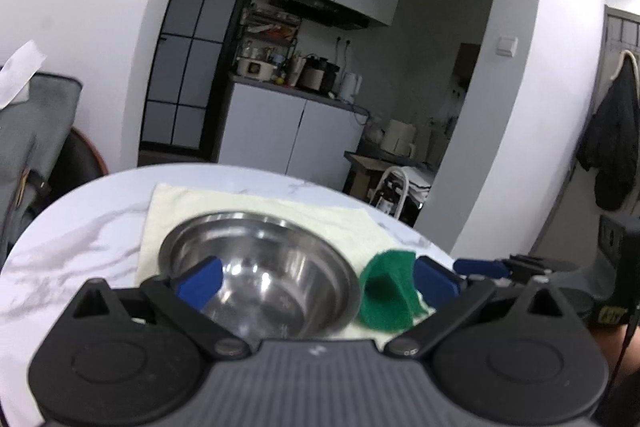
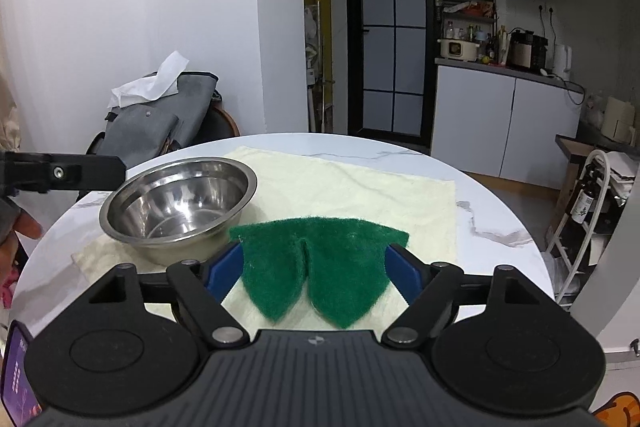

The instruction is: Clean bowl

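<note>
A steel bowl (image 1: 260,267) (image 2: 180,203) stands upright on a pale cloth (image 2: 360,187) on the round marble table (image 1: 80,247). My left gripper (image 1: 316,281) is open, its blue fingers wide apart on either side of the bowl's near rim, holding nothing. My right gripper (image 2: 316,267) is shut on a green scouring pad (image 2: 316,267), which is pinched and folded between the blue fingers, just right of the bowl. The pad (image 1: 386,295) and the right gripper's fingers (image 1: 480,267) also show at the right of the left wrist view.
A grey bag with white tissue (image 2: 168,115) sits on a chair behind the table's left side. A kitchen counter with appliances (image 2: 508,67) and a white rack (image 2: 588,219) stand beyond the table at the right. The table edge curves close behind the cloth.
</note>
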A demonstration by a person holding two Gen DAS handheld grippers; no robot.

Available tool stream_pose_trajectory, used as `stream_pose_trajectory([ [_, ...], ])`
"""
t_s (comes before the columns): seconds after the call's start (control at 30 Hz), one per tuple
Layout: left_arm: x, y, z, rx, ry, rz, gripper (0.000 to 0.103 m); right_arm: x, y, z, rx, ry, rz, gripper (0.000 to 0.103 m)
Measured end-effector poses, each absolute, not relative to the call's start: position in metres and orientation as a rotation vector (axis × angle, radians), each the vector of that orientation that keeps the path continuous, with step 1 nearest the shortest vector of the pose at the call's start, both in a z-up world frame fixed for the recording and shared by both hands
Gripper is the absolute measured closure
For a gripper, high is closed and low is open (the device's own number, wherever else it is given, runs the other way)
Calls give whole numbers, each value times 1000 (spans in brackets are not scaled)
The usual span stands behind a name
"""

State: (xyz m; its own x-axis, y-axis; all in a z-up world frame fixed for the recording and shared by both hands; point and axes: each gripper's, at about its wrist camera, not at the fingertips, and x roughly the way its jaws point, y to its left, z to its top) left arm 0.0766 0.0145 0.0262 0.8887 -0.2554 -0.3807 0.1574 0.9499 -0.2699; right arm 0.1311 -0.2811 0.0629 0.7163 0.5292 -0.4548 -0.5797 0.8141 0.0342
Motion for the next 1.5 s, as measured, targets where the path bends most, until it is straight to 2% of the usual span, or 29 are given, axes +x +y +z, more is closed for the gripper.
stream_pose_trajectory([
  [0.73,-4,11,14,-196,345,-111,0,65,-315,63,-27,381,553,5],
  [0.8,-6,12,14,-197,340,-109,0,62,-317,62,-20,379,551,0],
  [1.5,-17,8,13,-148,363,-51,0,27,-321,52,2,349,477,0],
])
